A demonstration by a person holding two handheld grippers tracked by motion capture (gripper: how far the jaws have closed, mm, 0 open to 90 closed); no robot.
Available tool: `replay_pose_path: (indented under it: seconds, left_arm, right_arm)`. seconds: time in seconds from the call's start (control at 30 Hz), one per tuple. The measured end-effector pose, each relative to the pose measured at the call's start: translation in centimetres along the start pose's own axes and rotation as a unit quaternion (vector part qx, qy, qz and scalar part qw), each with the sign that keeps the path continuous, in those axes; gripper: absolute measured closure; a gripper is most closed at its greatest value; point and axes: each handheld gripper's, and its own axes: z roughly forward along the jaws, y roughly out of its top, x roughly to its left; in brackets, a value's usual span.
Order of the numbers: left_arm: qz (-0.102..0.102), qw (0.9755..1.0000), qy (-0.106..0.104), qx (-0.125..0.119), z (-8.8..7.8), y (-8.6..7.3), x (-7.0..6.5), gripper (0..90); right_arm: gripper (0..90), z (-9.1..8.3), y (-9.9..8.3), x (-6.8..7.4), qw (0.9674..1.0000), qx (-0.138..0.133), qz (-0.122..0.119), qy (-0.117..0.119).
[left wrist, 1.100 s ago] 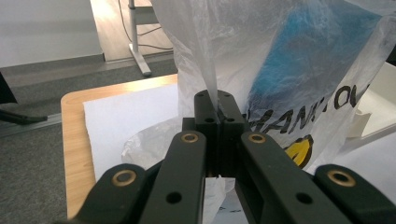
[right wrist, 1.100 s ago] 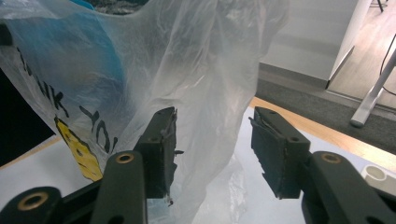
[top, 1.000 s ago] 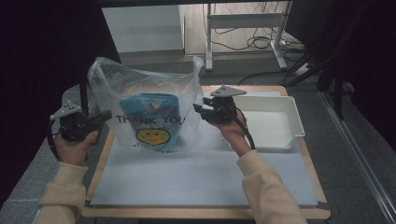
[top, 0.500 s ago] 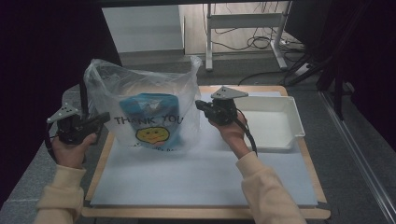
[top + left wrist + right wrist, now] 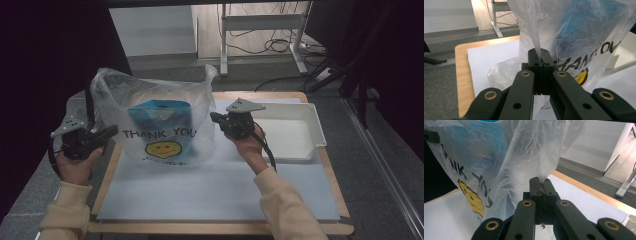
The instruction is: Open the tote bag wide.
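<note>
A clear plastic bag (image 5: 155, 120) printed "THANK YOU" with a yellow smiley stands on the white mat, with a blue packet (image 5: 159, 117) upright inside it. My left gripper (image 5: 111, 132) is shut on the bag's left side; in the left gripper view the film (image 5: 537, 47) runs pinched between the jaws. At the bag's right side my right gripper (image 5: 214, 117) is shut on the plastic too, and the right gripper view shows the film (image 5: 544, 173) clamped at the jaw tips. The same bag (image 5: 486, 165) hangs to the left there, and the bag (image 5: 584, 37) rises ahead in the left gripper view.
A white tray (image 5: 311, 125) stands on the table right of the bag. The wooden table edge (image 5: 107, 175) frames the white mat (image 5: 200, 190). Desk legs and cables (image 5: 260, 45) lie on the floor beyond the table.
Both grippers have drifted slightly with the bag held between them; the bag has shifted a little to the left and its top has opened wider.
</note>
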Motion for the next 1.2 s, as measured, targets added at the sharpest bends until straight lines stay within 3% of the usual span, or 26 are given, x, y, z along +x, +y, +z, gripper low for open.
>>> replay_pose_path:
  seconds: [1.2]
  left_arm:
    - [-0.021,0.9992,-0.006,0.034,1.6,-4.3,0.1,90.0]
  right_arm:
    - [88.3,1.2,-4.4,0.9,0.9992,0.040,0.005,0.004]
